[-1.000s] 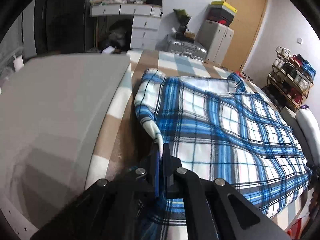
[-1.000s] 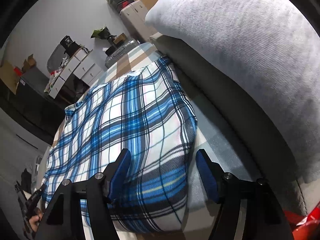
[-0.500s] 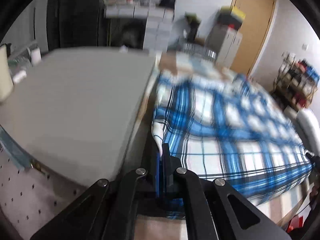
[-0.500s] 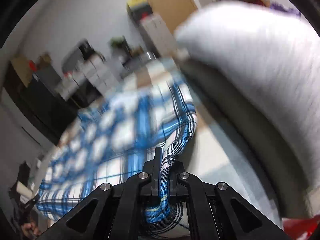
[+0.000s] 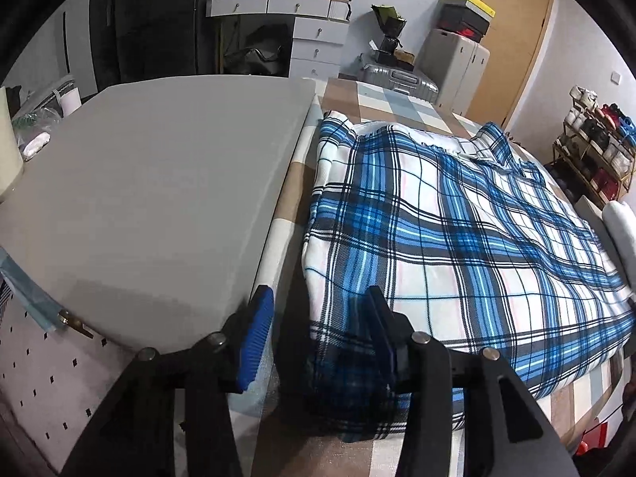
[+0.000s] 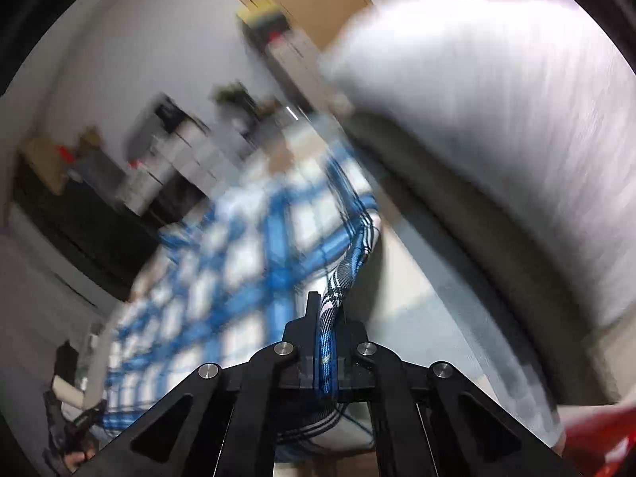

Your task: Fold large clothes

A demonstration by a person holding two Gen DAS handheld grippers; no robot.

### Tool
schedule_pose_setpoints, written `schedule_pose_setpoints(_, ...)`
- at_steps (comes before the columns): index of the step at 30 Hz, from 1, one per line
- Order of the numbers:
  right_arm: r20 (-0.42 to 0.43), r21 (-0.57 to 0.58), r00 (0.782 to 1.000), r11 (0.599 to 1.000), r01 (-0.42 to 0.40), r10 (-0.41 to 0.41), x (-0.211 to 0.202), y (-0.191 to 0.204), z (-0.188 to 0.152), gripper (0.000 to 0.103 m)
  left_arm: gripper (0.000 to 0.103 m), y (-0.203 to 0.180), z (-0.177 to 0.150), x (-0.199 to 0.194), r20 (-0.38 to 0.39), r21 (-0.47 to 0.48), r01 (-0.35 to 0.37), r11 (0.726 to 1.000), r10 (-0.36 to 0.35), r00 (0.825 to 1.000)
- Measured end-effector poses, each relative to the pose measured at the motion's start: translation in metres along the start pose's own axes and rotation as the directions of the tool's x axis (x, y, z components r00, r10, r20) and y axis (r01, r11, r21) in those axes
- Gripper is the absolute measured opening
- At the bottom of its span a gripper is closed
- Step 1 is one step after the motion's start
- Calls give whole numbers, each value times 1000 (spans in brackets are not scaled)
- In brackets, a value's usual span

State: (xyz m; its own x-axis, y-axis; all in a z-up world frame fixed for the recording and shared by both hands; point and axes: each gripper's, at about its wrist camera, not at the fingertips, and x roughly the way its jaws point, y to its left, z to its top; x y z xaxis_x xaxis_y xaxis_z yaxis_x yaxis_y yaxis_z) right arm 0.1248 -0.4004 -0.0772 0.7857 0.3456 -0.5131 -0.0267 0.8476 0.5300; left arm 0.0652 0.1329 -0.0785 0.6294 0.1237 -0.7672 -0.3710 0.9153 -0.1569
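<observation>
Nearest to us in the left wrist view, the left gripper (image 5: 318,334) has its blue-padded fingers (image 5: 256,342) spreading apart; the near corner of the blue, white and black plaid fleece garment (image 5: 457,238) lies loosely between them, and neither pad presses on it. In the right wrist view, the right gripper (image 6: 326,342) has its fingers pressed together, pinching a bunched edge of the same plaid garment (image 6: 254,262), which rises from the grip in a taut ridge.

The garment lies spread flat on the bed with the tan, white and pale blue checked cover (image 5: 397,99). Its long axis runs away from the left gripper toward the far end of the bed, where what looks like the collar end points; the right view is too blurred to confirm this.

Just beside the garment on its left sits a large flat grey slab (image 5: 159,179). On the opposite side a pale grey pillow (image 6: 516,119) lies close by. Beyond the bed stand a silver ribbed suitcase (image 5: 401,79) and a white drawer unit (image 5: 314,47).
</observation>
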Motion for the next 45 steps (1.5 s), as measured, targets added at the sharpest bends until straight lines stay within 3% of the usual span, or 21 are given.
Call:
schedule_pose_setpoints(2, 46, -8, 999, 1000, 29, -29, -10, 4, 2, 2, 42, -1, 1, 1, -2, 3, -4, 1000, 4, 1000)
schedule_pose_setpoints(6, -104, -14, 978, 984, 180, -180, 18, -6, -4, 7, 42, -3, 4, 5, -4, 6, 3, 1000, -3, 1000)
schedule_pose_setpoints(8, -88, -10, 980, 984, 177, -177, 17, -2, -6, 9, 42, -4, 5, 5, -7, 6, 6, 1000, -6, 1000)
schedule_pose_setpoints(10, -104, 15, 984, 989, 148, -146, 18, -3, -3, 32, 42, -5, 6, 5, -7, 16, 6, 1000, -6, 1000)
schedule_pose_setpoints(11, -104, 25, 985, 990, 139, -136, 19, -3, -1, 33, 42, -6, 6, 5, -6, 18, 4, 1000, -4, 1000)
schedule_pose_setpoints(15, -144, 61, 979, 987, 152, -141, 23, -14, -2, 30, 42, -5, 7, 7, -11, 22, -1, 1000, 1, 1000)
schedule_pose_setpoints(16, -138, 58, 981, 988, 144, -135, 22, -14, -3, 12, 42, -6, 8, 7, -9, 25, 2, 1000, -2, 1000)
schedule_pose_setpoints(17, -120, 41, 983, 988, 147, -141, 21, -9, -3, 3, 42, -6, 9, 6, 0, 30, 7, 1000, -7, 1000)
schedule_pose_setpoints(21, -21, -39, 986, 986, 163, -164, 9, 12, 4, 3, 42, -6, 24, -9, 103, 22, -9, 1000, 7, 995)
schedule_pose_setpoints(23, -41, -70, 976, 975, 211, -214, 11, 18, 9, 10, 42, -4, 38, -15, 139, 17, -1, 1000, -1, 990)
schedule_pose_setpoints(24, -49, -113, 953, 950, 291, -298, 15, 25, 12, 29, 42, -5, 46, -15, 147, 18, 1, 1000, -4, 989)
schedule_pose_setpoints(25, -51, -151, 937, 930, 336, -346, 17, 31, 15, 38, 42, -8, 56, -15, 157, 23, -4, 1000, 0, 988)
schedule_pose_setpoints(26, -34, -190, 929, 915, 355, -368, 18, 39, 18, 38, 42, -11, 62, -14, 164, 30, -1, 1000, -4, 986)
schedule_pose_setpoints(29, -19, -234, 955, 930, 284, -296, 17, 58, 35, 42, 53, -25, 87, -1, 147, 59, 55, 997, -63, 987)
schedule_pose_setpoints(32, -38, -246, 969, 942, 228, -244, 29, 73, 58, 53, 55, -44, 111, 28, 78, 75, 100, 992, -106, 991)
schedule_pose_setpoints(35, -60, -219, 980, 960, 174, -191, 48, 80, 77, 64, 55, -71, 126, 68, -19, 136, 44, 990, -41, 999)
schedule_pose_setpoints(39, -162, -135, 970, 978, 159, -180, 97, 73, 87, 64, 55, -83, 122, 100, -63, 123, 15, 992, -7, 998)
schedule_pose_setpoints(40, -191, -110, 964, 980, 167, -186, 108, 70, 87, 65, 51, -86, 119, 106, -59, 132, 15, 991, -7, 998)
schedule_pose_setpoints(41, -211, -103, 959, 980, 170, -189, 115, 69, 85, 64, 24, -87, 118, 107, -54, 138, 8, 990, 0, 999)
schedule_pose_setpoints(42, -238, -103, 953, 980, 169, -190, 126, 67, 85, 64, 7, -88, 118, 108, -53, 143, -14, 990, 22, 998)
schedule_pose_setpoints(45, -250, -120, 943, 974, 192, -217, 147, 68, 87, 64, 1, -83, 119, 93, 9, 99, 3, 995, -4, 1000)
